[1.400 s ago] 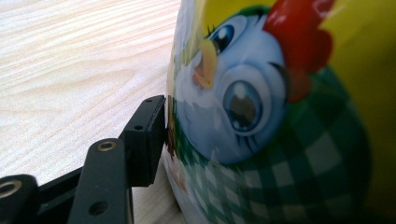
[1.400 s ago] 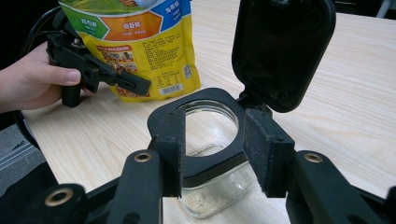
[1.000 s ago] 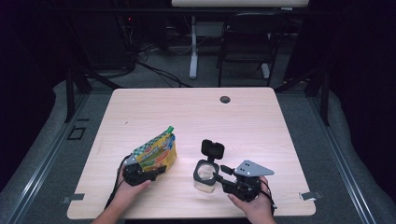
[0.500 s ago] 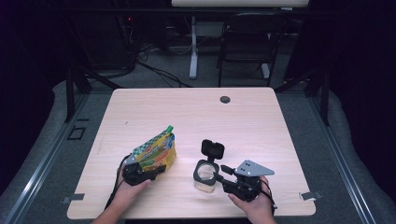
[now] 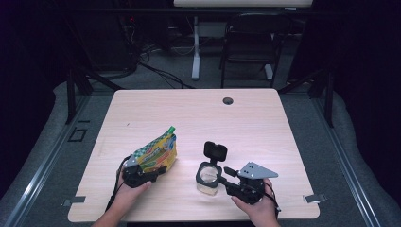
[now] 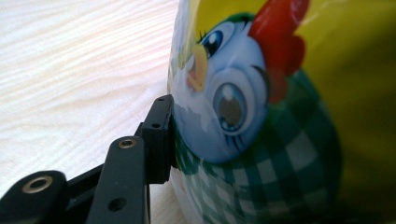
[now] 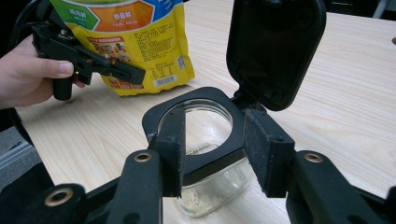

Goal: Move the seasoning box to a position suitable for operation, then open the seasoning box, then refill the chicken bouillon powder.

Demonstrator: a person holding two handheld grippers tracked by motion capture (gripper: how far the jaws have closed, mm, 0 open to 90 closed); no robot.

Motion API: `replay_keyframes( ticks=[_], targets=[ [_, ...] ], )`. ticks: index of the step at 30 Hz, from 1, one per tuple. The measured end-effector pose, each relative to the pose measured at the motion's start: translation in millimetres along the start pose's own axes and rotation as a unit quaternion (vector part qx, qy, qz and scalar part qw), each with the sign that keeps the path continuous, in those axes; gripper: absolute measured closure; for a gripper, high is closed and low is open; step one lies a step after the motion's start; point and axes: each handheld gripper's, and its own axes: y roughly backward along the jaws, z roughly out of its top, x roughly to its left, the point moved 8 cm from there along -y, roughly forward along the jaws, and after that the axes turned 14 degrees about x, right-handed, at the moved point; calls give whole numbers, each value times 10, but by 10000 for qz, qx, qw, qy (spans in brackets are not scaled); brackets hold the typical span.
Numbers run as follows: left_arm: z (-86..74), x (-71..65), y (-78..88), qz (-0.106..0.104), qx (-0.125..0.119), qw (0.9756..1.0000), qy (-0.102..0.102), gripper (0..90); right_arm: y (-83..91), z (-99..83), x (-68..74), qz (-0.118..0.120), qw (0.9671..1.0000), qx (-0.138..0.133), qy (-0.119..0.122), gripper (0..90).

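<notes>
A yellow snack bag [image 5: 158,153] with a cartoon chicken [image 6: 261,116] stands upright on the wooden table [image 5: 246,127]. My left gripper [image 5: 152,174] is shut on its lower end, and one pad [image 6: 161,135] presses the bag's side. The other jaw is hidden behind the bag. To the right stands a small glass jar [image 5: 208,183] with a black collar and a black flip lid [image 5: 215,151] raised open. My right gripper [image 7: 215,154] is shut on the jar [image 7: 210,198] at its collar. A little pale powder lies in the jar's bottom. The bag [image 7: 135,42] and left gripper [image 7: 116,70] appear beyond it.
A dark grommet hole [image 5: 228,100] sits near the table's far edge. Beyond the table stand a black chair [image 5: 250,42] and a white desk leg [image 5: 195,47] on the floor. Both hands rest close to the near edge.
</notes>
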Motion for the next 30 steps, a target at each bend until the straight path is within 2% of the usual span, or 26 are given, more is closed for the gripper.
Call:
replay_keyframes(
  ticks=[6, 13, 22, 30],
  targets=[
    [33, -11, 50, 43, -68, 9999, -93, 545, -2, 4, -4, -48, 10000, -10, 39, 590],
    [47, -30, 119, 225, -30, 9994, -260, 545, 6, 11, -32, -101, 9999, -42, 32, 585],
    [52, -75, 141, 349, -8, 9986, -391, 545, -23, 32, -13, -52, 10000, -61, 36, 583],
    [62, -106, 165, 586, 88, 9964, -606, 545, -13, 35, -36, -67, 9999, -88, 28, 582]
  ],
)
